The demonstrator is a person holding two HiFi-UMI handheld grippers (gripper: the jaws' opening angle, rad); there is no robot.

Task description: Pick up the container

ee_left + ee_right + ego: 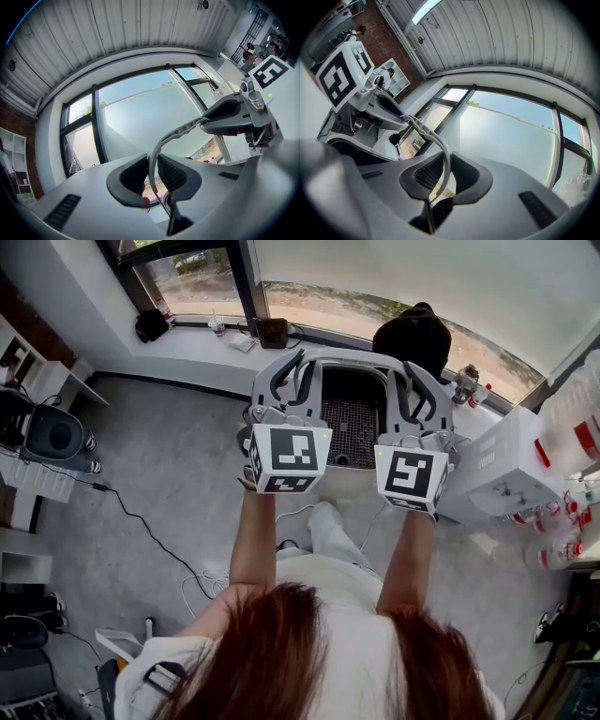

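In the upper middle of the head view, the container (352, 427) hangs between your two claws, in front of the window (394, 296), with the floor (178, 474) far beneath it. Nothing shows under its perforated bottom, so the lift looks done; I judge that the pick-up itself is finished and only a steady hold or a carry is left.

Your left claw (295, 381) sits at the container's left side, your right claw (412, 390) at its right side, level with each other.

In the left gripper view the thin pale rim (173, 136) runs up from lower centre, straight through the narrow gap between the two dark ribbed pads (171, 173), which pinch it from both sides. From there the rim arcs to the upper right of the frame, where the other claw has it.

The right gripper view shows the same thing mirrored: the jaws are drawn in to a slim gap, clenched on the rim, which curves away to the upper left. Both claws are grasping the container, and neither is loose.
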